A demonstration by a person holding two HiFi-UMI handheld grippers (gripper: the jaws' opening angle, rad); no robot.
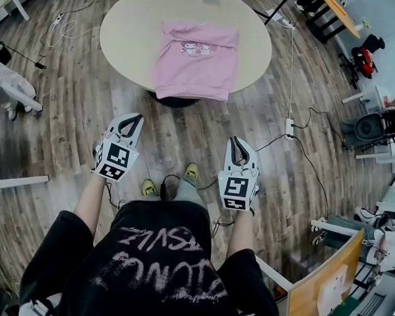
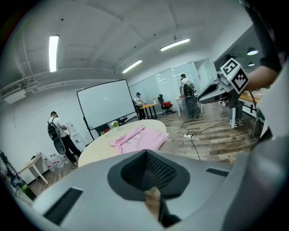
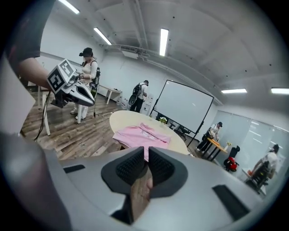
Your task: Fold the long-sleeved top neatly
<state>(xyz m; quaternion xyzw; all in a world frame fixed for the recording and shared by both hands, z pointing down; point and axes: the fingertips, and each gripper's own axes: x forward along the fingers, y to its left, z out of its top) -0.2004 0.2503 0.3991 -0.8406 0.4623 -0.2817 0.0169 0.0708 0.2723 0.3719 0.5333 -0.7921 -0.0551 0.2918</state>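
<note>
In the head view, the long-sleeved top (image 1: 195,60) lies as a squared pink packet on the round bench (image 1: 125,31), its front edge at the near rim. The left hand-held gripper (image 1: 132,119) and the right hand-held gripper (image 1: 234,143) hang over the wooden floor (image 1: 185,133), well apart from the bench. We judge the folding done or paused. Any tidying calls for stepping up to the bench first.

In the left gripper view, our pads (image 2: 158,169) meet with nothing between them. The top lies far ahead on the bench.

In the right gripper view, the pads (image 3: 131,167) stand a narrow slit apart and grip nothing.

We see no container on the bench; the top rests on its bare surface.
</note>
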